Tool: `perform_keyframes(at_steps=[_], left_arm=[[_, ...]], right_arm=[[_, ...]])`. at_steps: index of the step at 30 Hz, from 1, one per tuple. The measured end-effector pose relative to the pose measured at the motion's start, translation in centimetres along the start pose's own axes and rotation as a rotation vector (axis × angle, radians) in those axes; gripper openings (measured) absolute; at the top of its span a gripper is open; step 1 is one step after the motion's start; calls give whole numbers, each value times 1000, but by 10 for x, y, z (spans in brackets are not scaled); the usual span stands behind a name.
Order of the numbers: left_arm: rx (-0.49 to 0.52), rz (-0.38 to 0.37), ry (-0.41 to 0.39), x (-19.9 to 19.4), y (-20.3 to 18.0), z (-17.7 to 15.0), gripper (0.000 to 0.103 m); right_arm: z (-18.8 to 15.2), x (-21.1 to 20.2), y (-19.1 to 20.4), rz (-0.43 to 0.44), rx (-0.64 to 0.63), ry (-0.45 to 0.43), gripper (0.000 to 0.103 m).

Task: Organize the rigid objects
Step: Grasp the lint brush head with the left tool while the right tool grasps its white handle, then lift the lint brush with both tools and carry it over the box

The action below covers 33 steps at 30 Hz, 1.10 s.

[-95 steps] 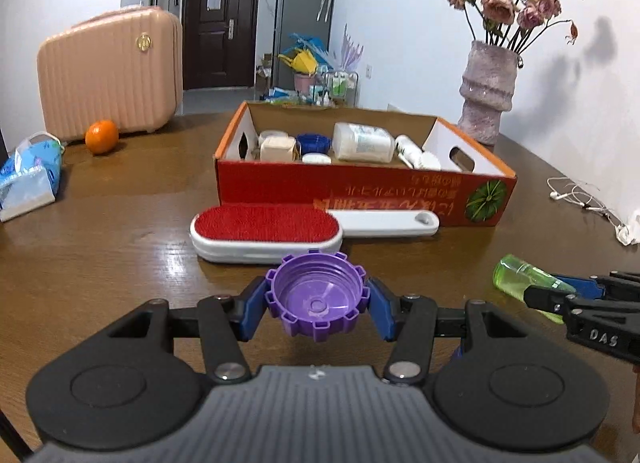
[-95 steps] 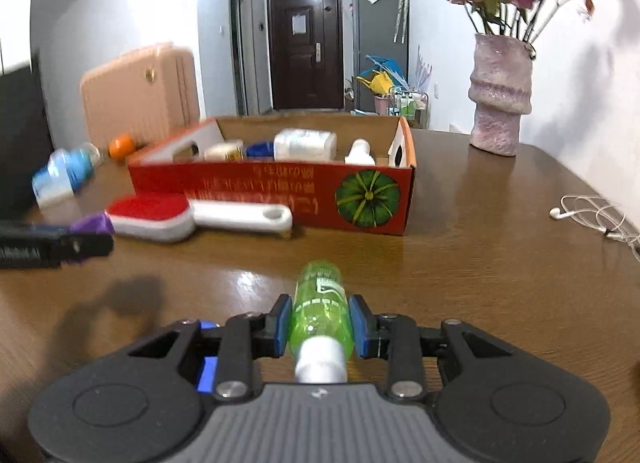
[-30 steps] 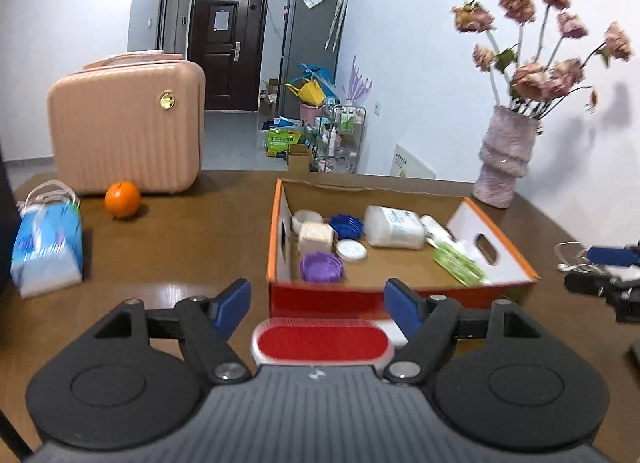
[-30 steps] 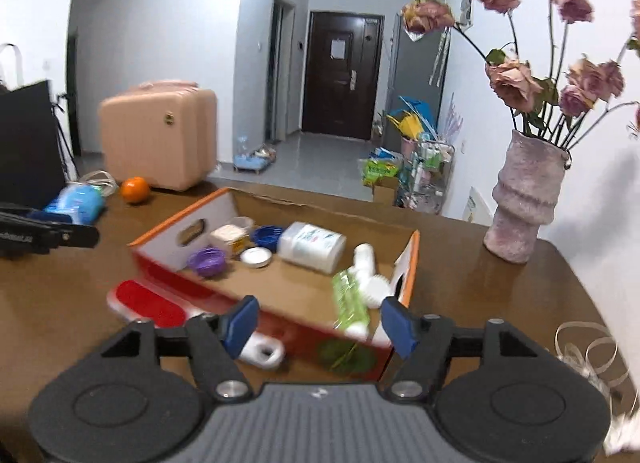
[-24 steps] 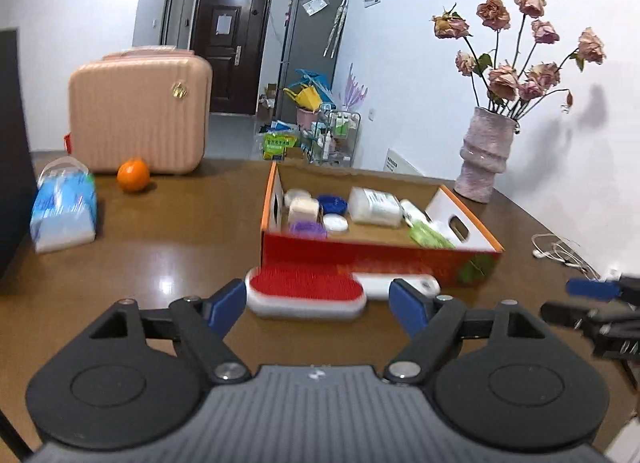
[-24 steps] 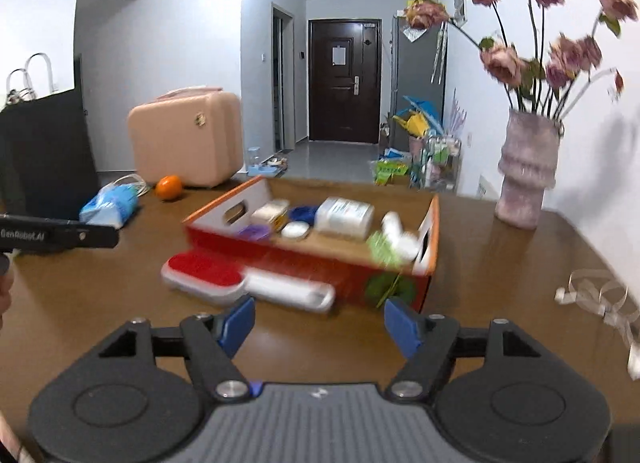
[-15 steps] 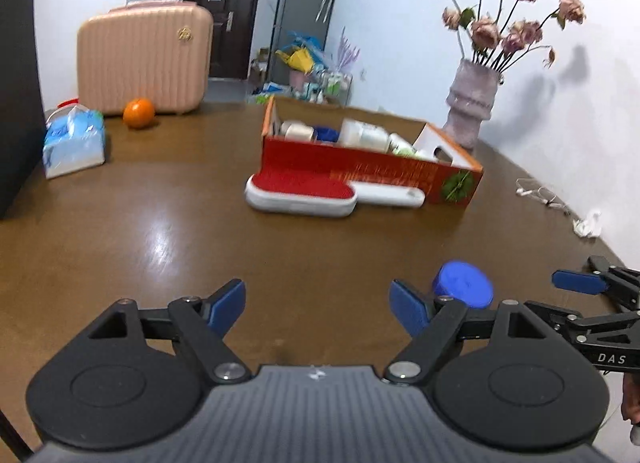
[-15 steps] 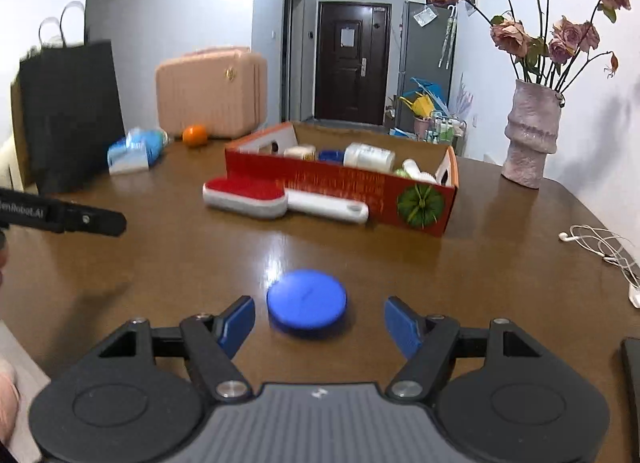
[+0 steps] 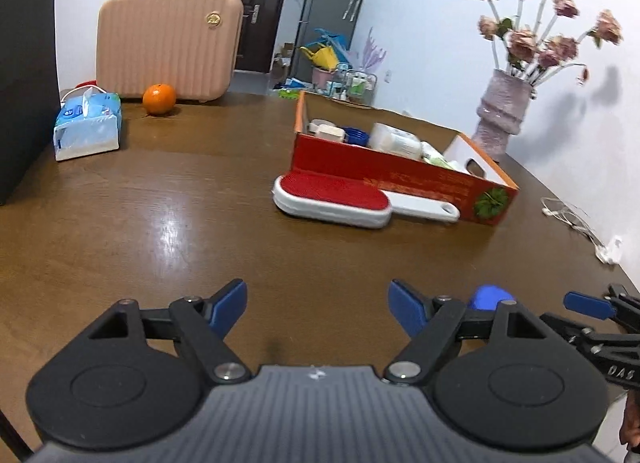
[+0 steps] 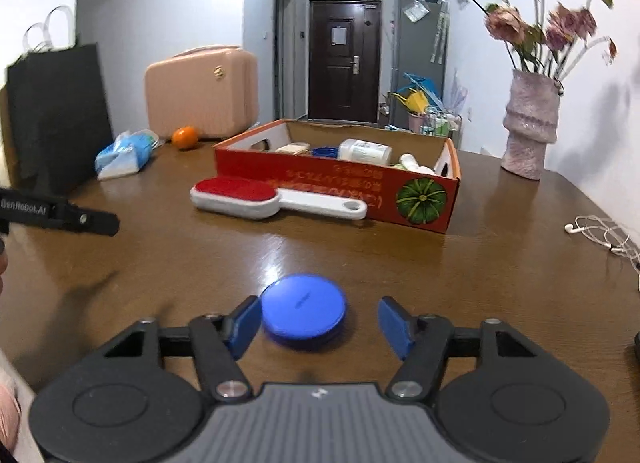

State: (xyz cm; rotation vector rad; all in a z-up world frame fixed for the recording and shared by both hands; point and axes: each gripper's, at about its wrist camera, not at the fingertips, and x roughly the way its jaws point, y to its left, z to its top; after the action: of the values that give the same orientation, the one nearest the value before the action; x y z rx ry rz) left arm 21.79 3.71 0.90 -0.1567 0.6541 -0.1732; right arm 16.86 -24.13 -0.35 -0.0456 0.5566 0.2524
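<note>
A round blue lid (image 10: 304, 313) lies flat on the wooden table. My right gripper (image 10: 320, 321) is open, with the lid between its fingers, nearer the left one. In the left wrist view the lid (image 9: 491, 298) peeks out behind my right finger. My left gripper (image 9: 318, 305) is open and empty above bare table. A red cardboard box (image 10: 336, 191) (image 9: 400, 177) holds bottles, jars and caps. A red and white lint brush (image 10: 272, 197) (image 9: 352, 201) lies along its front.
A pink suitcase (image 9: 168, 47), an orange (image 9: 159, 99) and a tissue pack (image 9: 88, 127) stand at the far left. A black bag (image 10: 56, 115) stands on the left edge. A vase of flowers (image 10: 530, 123) and white earphones (image 10: 600, 233) are on the right.
Both grippers dropped their loads in the box and pulled back toward the near table. In the last half second my right gripper has closed in around the blue lid.
</note>
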Motion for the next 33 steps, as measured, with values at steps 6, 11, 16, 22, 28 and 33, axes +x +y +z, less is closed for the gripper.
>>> perform_keyframes(at_steps=[6,11,16,22,28,33], left_arm=[[29,6,-6,53,6,51,72],[6,-33,37,110,18,86,67],[-101,-116,122,157,42,92,61],[-164,-173,130,169,56,88,51],[-177,-174,121,166,55,86,48],[-175,-163,125,155,48,83,46]], right_arm=[[40,54,-42,58,192,-12,52],[72,124,-76,99,352,22,38],[76,175,-90,128,444,61,28],[69,196,-89,148,459,78,16],[66,197,-89,155,463,68,15],[65,192,-88,119,451,65,13]])
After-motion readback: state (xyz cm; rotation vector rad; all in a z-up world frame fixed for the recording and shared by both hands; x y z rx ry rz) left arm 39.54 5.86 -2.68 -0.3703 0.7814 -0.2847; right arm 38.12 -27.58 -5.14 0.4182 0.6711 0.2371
